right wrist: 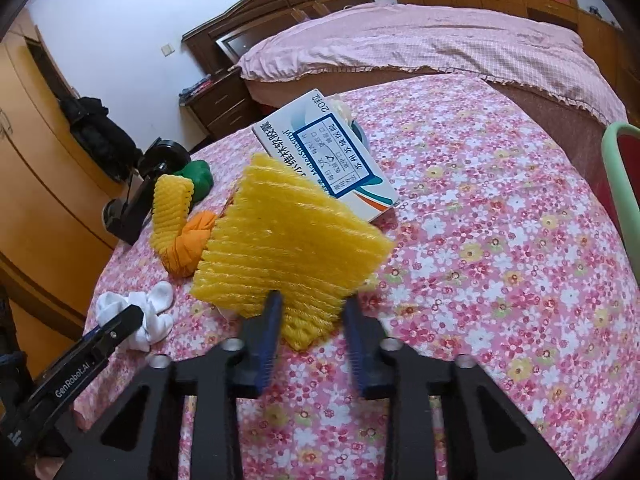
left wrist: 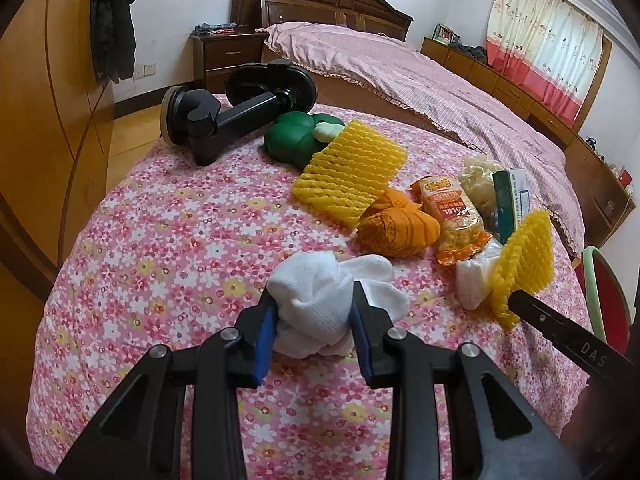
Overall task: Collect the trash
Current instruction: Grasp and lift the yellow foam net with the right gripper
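Left tool (left wrist: pixel 314 312) clamped on white cloth (left wrist: pixel 316 300); right tool (right wrist: pixel 312 320) pinching yellow foam net (right wrist: pixel 288 240) above flowered surface (right wrist: pixel 480 240).

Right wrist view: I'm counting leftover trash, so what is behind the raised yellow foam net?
Behind the yellow foam net only the medicine box shows, partly covered. The snack packet and tissue are hidden there.

On the pink floral tablecloth (left wrist: pixel 168 240), the orange knotted cloth bundle (left wrist: pixel 398 226) is the landmark: a yellow foam net sleeve (left wrist: pixel 348 174) lies behind it, a snack packet (left wrist: pixel 452 216) right, a white rolled sock (left wrist: pixel 320 300) before, a black phone mount (left wrist: pixel 224 116) far behind-left.
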